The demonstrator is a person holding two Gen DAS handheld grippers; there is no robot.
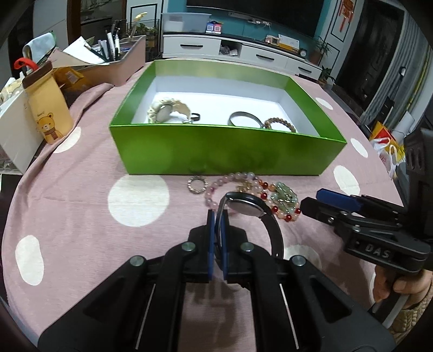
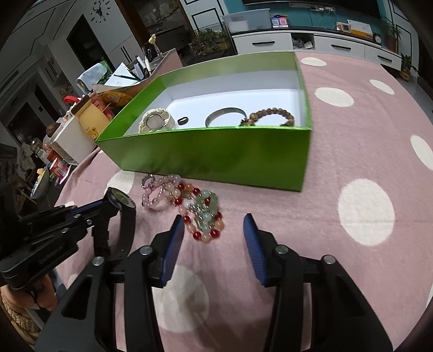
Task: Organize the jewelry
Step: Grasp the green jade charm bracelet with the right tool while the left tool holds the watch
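Two grippers over pink dotted cloth (image 1: 81,205). Left gripper (image 1: 218,216): pads pinched tight on strap of black watch (image 1: 245,207), face up, band arching toward five o'clock, lifted off the cloth. At twelve o'clock, green box (image 1: 227,151), long axis left to right, holding cream bracelet (image 1: 165,109), dark ring (image 1: 195,117), metal bangle (image 1: 243,119), brown bead bracelet (image 1: 280,123). Small ring (image 1: 197,185) and pink bead bracelet (image 1: 230,186) before the box. Right gripper (image 2: 213,230): jaws apart, nothing held, red-green bead bracelet (image 2: 203,216) between the tips. Left view alone reads "DAS" on right gripper's body. Right view alone shows wall clock (image 2: 99,10).
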